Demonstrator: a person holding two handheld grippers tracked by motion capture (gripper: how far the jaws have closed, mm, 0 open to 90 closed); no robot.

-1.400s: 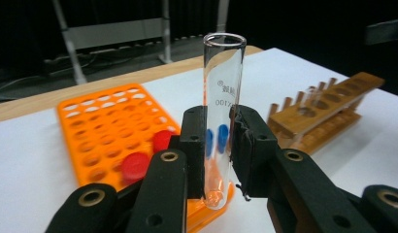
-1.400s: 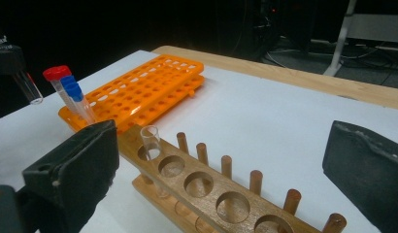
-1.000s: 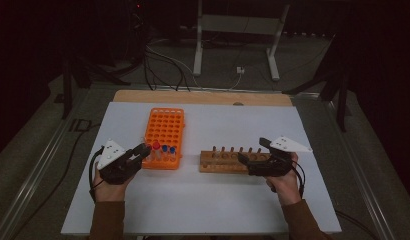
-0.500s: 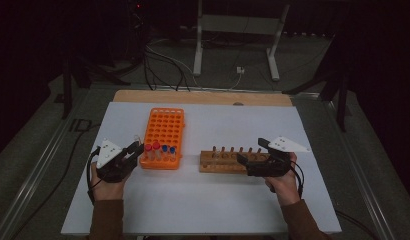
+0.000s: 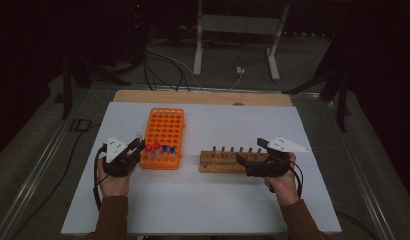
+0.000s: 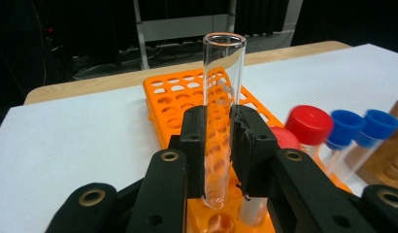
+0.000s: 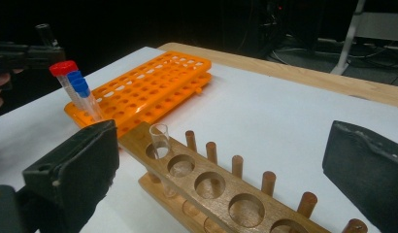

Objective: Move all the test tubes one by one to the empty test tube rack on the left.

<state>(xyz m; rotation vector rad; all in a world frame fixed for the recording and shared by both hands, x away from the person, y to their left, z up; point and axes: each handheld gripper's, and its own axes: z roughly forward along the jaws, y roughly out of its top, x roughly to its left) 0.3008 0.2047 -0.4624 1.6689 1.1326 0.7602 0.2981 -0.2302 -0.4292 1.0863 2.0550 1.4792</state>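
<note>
One clear glass tube (image 6: pixel 221 111) stands upright, clamped between the left gripper's (image 6: pixel 220 145) jaws above the orange rack (image 6: pixel 187 104); lift straight. Right gripper (image 7: pixel 226 179) gapes wide, straddling the wooden rack (image 7: pixel 211 187).

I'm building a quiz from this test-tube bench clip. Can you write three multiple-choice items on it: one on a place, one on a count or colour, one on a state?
1. Where does the orange plastic tube rack lie relative to the brown wooden peg rack?
A. to its left
B. to its right
C. on top of it

2. How many blue-capped tubes stand in the orange rack?
A. none
B. two
C. five

3. What is the left tool doing?
A. gaping with nothing in it
B. clamped on an uncapped clear glass tube
C. gripping a red cap

Answers:
1. A, as the high view shows them side by side.
2. B, since the left gripper view shows two blue caps beside the red ones.
3. B, since both black pads press the tube's sides.
</note>
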